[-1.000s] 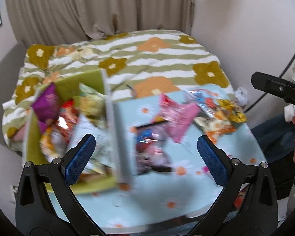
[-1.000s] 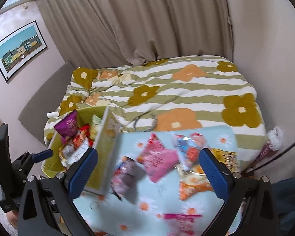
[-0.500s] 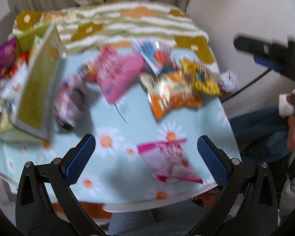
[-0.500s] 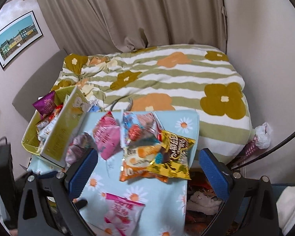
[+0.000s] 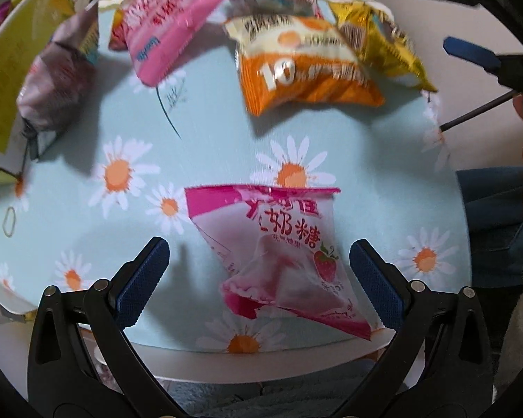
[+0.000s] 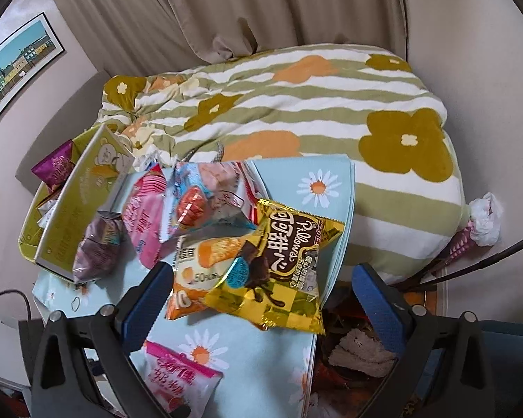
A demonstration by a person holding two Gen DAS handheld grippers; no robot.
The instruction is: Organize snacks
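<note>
Snack bags lie on a table under a light blue daisy cloth point(image 5: 122, 216). My left gripper point(image 5: 259, 271) is open, its fingers on either side of a pink strawberry candy bag point(image 5: 282, 254) at the near edge. My right gripper point(image 6: 263, 296) is open, hovering over the gold Pillows bag point(image 6: 282, 271), which overlaps an orange bag point(image 6: 198, 268). The orange bag point(image 5: 303, 73), gold bag point(image 5: 380, 45), a pink bag point(image 5: 171, 31) and a purple bag point(image 5: 52, 87) show in the left wrist view. The pink candy bag also shows in the right wrist view point(image 6: 177, 379).
A yellow-green box point(image 6: 83, 205) holding several snacks sits at the table's left. A bed with a striped flower quilt point(image 6: 296, 111) lies behind the table. Clutter sits on the floor point(image 6: 359, 351) to the right of the table. A rubber band point(image 5: 9, 221) lies on the cloth.
My left gripper swung right from the box and dropped down around the pink candy bag. My right gripper moved right and closer over the gold bag.
</note>
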